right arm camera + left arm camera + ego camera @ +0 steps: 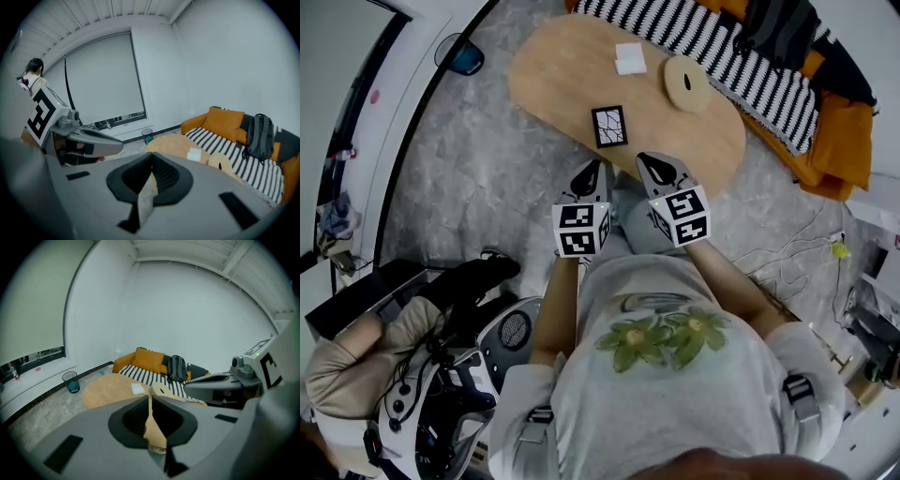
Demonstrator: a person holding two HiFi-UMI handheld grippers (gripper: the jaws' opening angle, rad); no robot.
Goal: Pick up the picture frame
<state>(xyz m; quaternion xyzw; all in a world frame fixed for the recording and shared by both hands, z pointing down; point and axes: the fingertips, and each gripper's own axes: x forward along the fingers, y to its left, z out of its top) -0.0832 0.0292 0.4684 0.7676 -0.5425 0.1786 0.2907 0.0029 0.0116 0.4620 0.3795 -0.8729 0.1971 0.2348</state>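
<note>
A small black picture frame [609, 127] with a white cracked pattern lies flat near the front edge of the oval wooden table [572, 75]. My left gripper [588, 173] hovers just short of the table's near edge, below and left of the frame, its jaws shut on nothing. The right gripper [653, 167] hangs beside it, below and right of the frame, also shut and empty. In both gripper views the jaws meet tip to tip and hide the frame; the left gripper [150, 401] and right gripper [152, 159] point toward the table [105, 389] [171, 143].
On the table lie a white pad [630, 58] and a round wooden board [686, 84]. A striped blanket covers the orange sofa [834, 141] behind it, with a dark backpack [176, 368]. A blue bin [467, 58] stands at left; a seated person [366, 366] and equipment are at lower left.
</note>
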